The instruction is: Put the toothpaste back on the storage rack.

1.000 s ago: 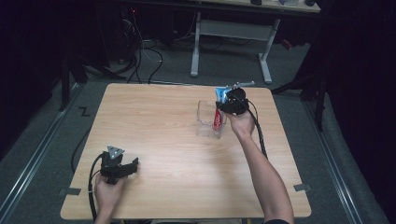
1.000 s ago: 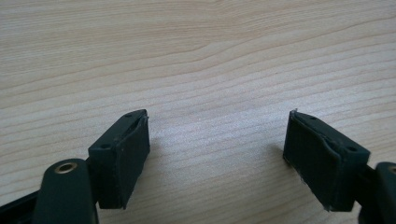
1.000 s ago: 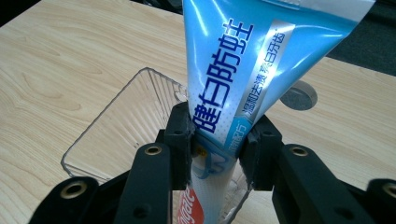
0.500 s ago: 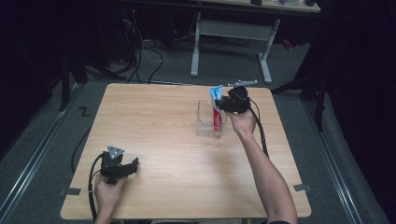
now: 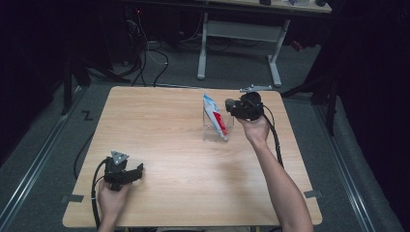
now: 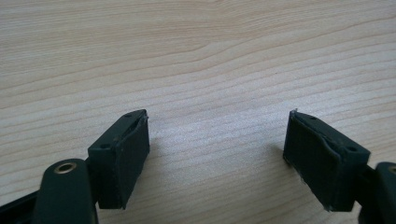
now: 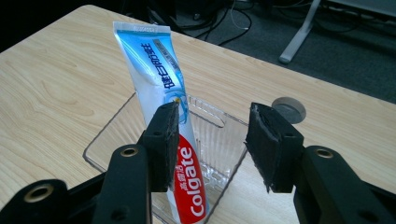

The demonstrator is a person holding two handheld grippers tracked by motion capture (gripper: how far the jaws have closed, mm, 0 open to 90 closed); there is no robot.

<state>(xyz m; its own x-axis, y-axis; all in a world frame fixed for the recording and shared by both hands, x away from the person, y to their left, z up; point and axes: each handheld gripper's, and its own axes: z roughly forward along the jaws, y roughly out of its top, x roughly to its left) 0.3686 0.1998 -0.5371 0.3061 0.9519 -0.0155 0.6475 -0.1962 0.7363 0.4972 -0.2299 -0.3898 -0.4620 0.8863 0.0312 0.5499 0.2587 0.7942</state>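
over the clear bin [image 7: 219, 135], right gripper [image 7: 212, 140] fingers just released the toothpaste tube [image 7: 159, 79]; left gripper [image 6: 217, 154] fingers spread.

On the table [image 5: 183, 145], a clear bin [image 5: 216, 130] sits toward the far right part of the top. A toothpaste tube [image 5: 214, 115] stands inside it, leaning, its upper end tilted toward the far left and rising above the rim. The right gripper [image 5: 231, 107] is just right of the bin, at its far side; in the right gripper view the tube [image 7: 161, 116] lies beside the left of the 2 jaws. The left gripper [image 5: 131, 173] rests near the table's near left corner, well apart from the bin. Beyond the far edge stands a desk frame [image 5: 239, 48] on the floor.
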